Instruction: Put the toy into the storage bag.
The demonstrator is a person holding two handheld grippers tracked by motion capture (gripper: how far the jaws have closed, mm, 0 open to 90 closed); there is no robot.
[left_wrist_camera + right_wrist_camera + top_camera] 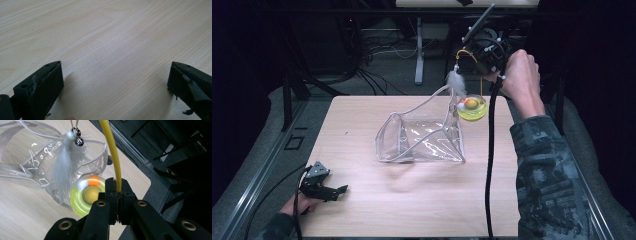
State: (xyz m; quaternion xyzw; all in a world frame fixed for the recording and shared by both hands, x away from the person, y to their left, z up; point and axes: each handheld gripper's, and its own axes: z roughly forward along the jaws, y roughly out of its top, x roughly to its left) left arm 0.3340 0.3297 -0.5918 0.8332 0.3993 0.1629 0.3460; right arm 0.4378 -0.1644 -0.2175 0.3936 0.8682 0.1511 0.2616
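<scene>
Right gripper (pixel 479 55): it is held up in the air past the far right corner of the table (pixel 412 210); in the right gripper view its jaws are pressed together on a yellow wire (pixel 113 152).
Yellow wire: it bends over from the jaws, and a white feather (pixel 63 171) with small metal bells (pixel 77 138) hangs from its end.
Yellow round base (pixel 472 108): it hangs in the air under the right gripper, just beside the pouch, with an orange ball (pixel 94 180) in it.
Clear plastic pouch (pixel 424 137): it lies on the table near the middle, the mouth is open toward the toy.
Left gripper (pixel 326 188): it rests low at the near left corner of the table, well apart from the pouch; its jaws are spread wide, with bare wood between them.
</scene>
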